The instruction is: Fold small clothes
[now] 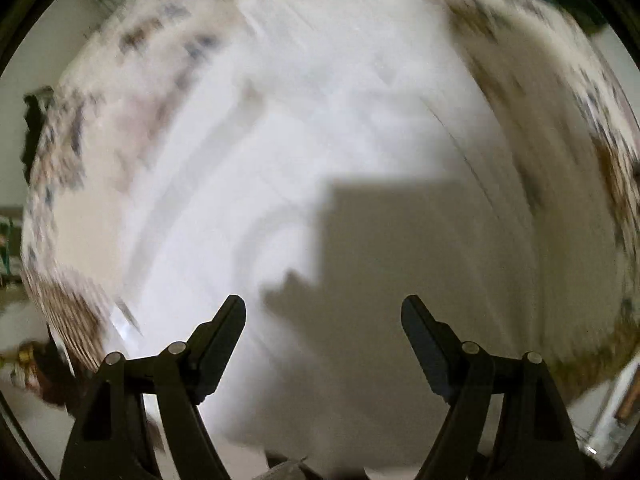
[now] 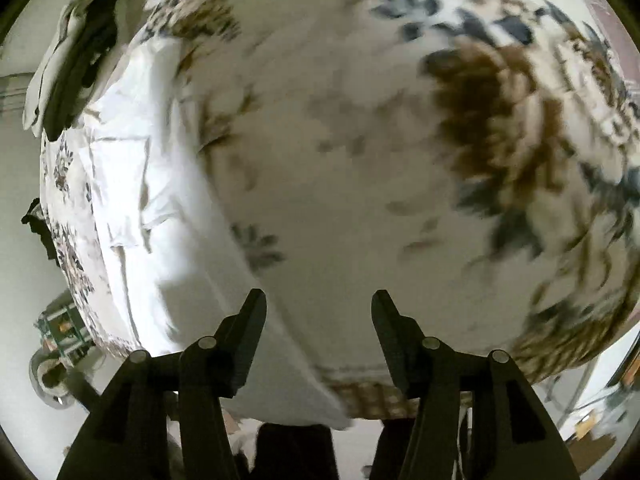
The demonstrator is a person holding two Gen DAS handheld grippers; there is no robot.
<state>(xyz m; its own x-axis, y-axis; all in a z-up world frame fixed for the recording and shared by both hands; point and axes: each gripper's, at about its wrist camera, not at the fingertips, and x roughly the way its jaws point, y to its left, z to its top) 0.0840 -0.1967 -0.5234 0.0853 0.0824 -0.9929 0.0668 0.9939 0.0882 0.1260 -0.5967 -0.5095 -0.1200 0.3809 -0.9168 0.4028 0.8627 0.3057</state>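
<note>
The white cloth garment (image 2: 132, 184) lay unfolded on the floral-covered bench (image 2: 500, 128); both the left gripper (image 1: 323, 312) and the right gripper (image 2: 319, 308) were spread, empty; folding seemed barely begun.

I see a table spread with a floral tablecloth (image 2: 496, 112), white with brown and dark blue blooms. Pale floor (image 2: 20, 264) shows round its edges. Hard light from above throws a square shadow (image 1: 400, 240) onto the surface. The left view is badly blurred.
</note>
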